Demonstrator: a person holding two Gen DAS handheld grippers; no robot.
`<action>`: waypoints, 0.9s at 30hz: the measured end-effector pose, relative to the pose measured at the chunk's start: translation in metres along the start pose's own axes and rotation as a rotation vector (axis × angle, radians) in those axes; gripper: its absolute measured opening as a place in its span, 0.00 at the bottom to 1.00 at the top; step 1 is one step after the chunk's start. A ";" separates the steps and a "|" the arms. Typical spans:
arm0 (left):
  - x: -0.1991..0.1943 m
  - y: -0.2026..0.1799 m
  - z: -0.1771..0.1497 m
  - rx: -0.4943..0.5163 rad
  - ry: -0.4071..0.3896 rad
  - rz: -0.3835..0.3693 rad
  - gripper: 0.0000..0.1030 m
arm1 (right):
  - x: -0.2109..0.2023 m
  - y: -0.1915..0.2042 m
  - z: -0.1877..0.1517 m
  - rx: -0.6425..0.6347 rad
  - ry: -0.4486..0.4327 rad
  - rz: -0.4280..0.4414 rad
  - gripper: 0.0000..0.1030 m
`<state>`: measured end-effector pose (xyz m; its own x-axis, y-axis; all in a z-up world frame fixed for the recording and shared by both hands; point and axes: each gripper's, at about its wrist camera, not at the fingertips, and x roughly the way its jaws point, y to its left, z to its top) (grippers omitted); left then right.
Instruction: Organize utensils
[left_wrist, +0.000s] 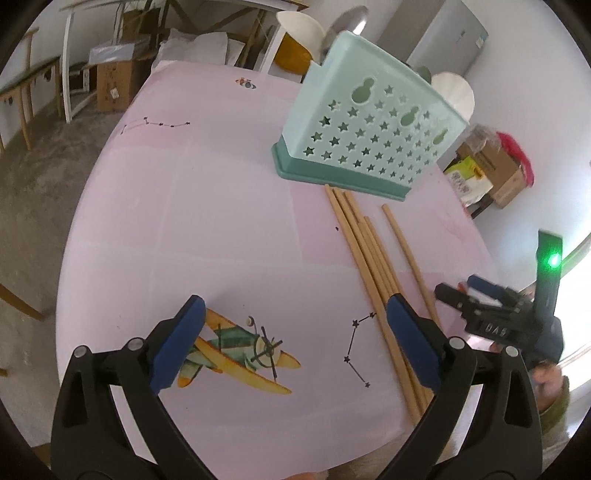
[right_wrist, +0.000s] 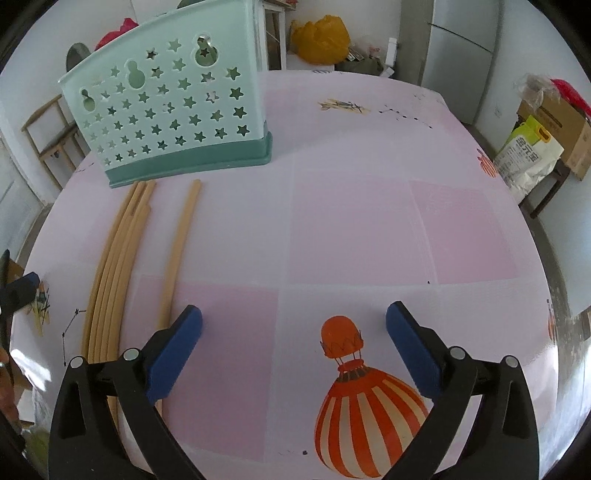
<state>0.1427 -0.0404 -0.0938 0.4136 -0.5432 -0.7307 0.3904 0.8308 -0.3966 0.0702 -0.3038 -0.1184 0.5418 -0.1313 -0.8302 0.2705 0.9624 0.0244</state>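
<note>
Spread wide over the pink patterned tablecloth (left_wrist: 221, 192), the left gripper (left_wrist: 295, 325) is seen with its blue pads (left_wrist: 177, 350) far apart and nothing caught between them; a printed aeroplane (left_wrist: 236, 354) lies in the gap. The right-hand pad of this gripper stands over the near part of a bundle of chopsticks (left_wrist: 369, 258), but whether it touches them cannot be told. The right gripper (right_wrist: 293, 328) is likewise fully parted and empty, held above a printed red-and-white balloon (right_wrist: 354, 398).

The chopsticks are laid flat on the cloth, their far ends just in front of the holder's base. Most are gathered tightly side by side; one chopstick (right_wrist: 181, 251) is set slightly apart to the right of the bundle, and its near end passes beneath the left-hand pad of the right gripper.

A pale green utensil holder (left_wrist: 365, 129), pierced with star-shaped holes and seated on a darker green base, stands upright at the far side of the table. Spoons (left_wrist: 347, 26) and white rounded utensil ends (left_wrist: 303, 26) are seen rising from it.

In the left wrist view the right gripper is seen at the right edge, beyond the chopsticks.
</note>
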 end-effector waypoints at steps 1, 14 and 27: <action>-0.001 0.001 0.000 -0.002 0.000 -0.005 0.92 | 0.000 -0.001 -0.001 -0.013 -0.004 0.009 0.94; 0.001 -0.002 -0.003 0.054 -0.019 -0.022 0.92 | -0.024 0.008 0.011 -0.039 -0.044 0.104 0.92; 0.002 -0.007 -0.006 0.074 -0.026 0.018 0.92 | -0.003 0.065 0.023 -0.231 0.009 0.112 0.33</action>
<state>0.1362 -0.0473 -0.0958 0.4418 -0.5324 -0.7221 0.4421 0.8296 -0.3411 0.1043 -0.2465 -0.1016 0.5506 -0.0196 -0.8346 0.0193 0.9998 -0.0108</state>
